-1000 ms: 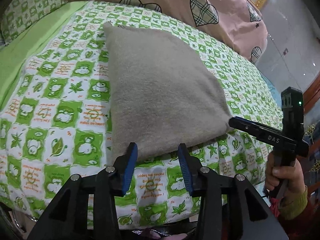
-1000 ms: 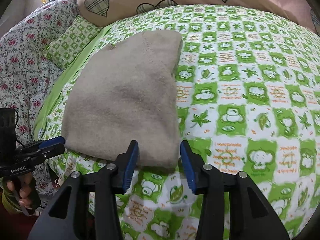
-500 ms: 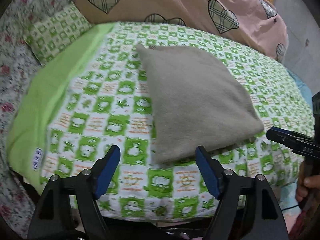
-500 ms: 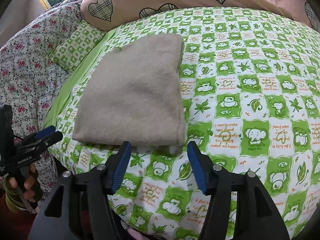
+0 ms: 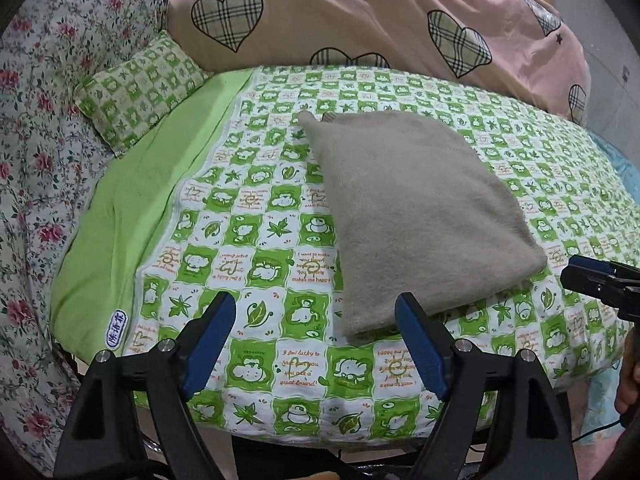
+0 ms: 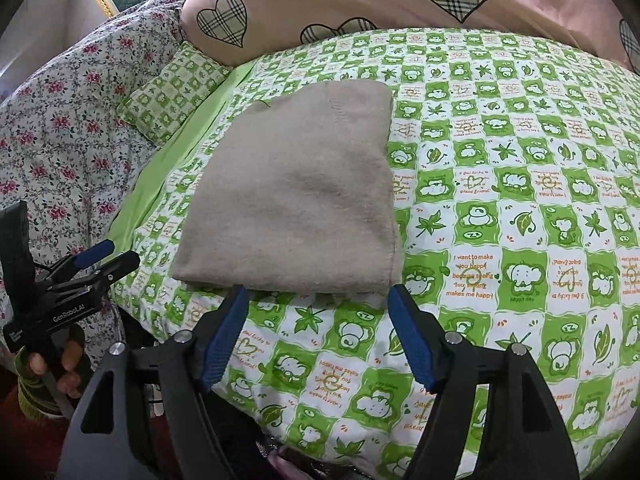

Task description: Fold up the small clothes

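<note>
The left gripper [image 5: 315, 338] has its jaws wide apart; they have just been opening, and nothing is between them. Its blue pads [image 5: 210, 342] hang over the sheet [image 5: 256, 264], free of the cloth. The near corner of the folded cloth [image 5: 416, 216] lies just beyond the right pad, at about 1 o'clock from the jaws.

The right gripper [image 6: 318, 334] also stands with jaws apart, just opened further, and holds nothing. The near edge of the cloth [image 6: 304, 196] lies just beyond its pads, at 12 o'clock, and I cannot tell if the pad tips touch it.

The cloth is beige, folded flat, and rests on the green checked sheet. At 10 o'clock from it is a small pillow [image 5: 140, 88]. At 12 o'clock lies a pink quilt [image 5: 380, 16] with hearts. A hand [image 6: 48, 364] holds the left gripper at 8 o'clock in the right view.
</note>
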A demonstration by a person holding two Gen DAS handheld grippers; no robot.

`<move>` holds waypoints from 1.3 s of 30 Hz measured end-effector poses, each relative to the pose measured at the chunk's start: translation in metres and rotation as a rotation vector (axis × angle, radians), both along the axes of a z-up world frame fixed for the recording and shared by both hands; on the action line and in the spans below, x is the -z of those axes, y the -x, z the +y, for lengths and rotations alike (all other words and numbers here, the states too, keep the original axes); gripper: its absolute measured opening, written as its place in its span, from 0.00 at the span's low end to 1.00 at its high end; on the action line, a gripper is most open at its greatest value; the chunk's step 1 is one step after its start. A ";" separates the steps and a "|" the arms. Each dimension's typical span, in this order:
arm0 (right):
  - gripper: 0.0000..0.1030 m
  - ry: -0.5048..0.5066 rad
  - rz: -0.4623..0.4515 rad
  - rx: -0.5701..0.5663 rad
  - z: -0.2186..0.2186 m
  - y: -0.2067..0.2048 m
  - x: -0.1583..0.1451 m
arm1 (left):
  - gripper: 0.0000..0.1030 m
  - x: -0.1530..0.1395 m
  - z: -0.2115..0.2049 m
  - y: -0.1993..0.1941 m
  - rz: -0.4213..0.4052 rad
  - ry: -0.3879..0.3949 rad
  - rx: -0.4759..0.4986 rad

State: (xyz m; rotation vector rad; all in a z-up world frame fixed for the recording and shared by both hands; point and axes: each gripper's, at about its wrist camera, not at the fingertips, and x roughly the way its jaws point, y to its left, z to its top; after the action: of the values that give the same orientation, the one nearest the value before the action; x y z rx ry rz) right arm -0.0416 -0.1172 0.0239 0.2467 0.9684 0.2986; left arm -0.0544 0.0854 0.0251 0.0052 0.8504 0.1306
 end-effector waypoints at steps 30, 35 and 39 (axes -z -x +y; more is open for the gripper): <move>0.82 0.017 -0.041 0.005 -0.004 -0.072 0.000 | 0.84 0.012 -0.008 -0.066 0.045 0.066 -0.018; 0.83 0.007 -0.030 0.021 -0.001 -0.067 0.003 | 0.84 0.013 -0.005 -0.065 0.042 0.065 -0.013; 0.83 0.014 -0.024 0.030 0.003 -0.060 0.003 | 0.84 0.016 -0.002 -0.064 0.043 0.081 -0.008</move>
State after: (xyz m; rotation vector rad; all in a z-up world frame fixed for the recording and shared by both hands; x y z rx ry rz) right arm 0.0185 -0.1142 0.0209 0.2446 0.9416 0.2667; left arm 0.0095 0.0830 0.0094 -0.0718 0.8978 0.1039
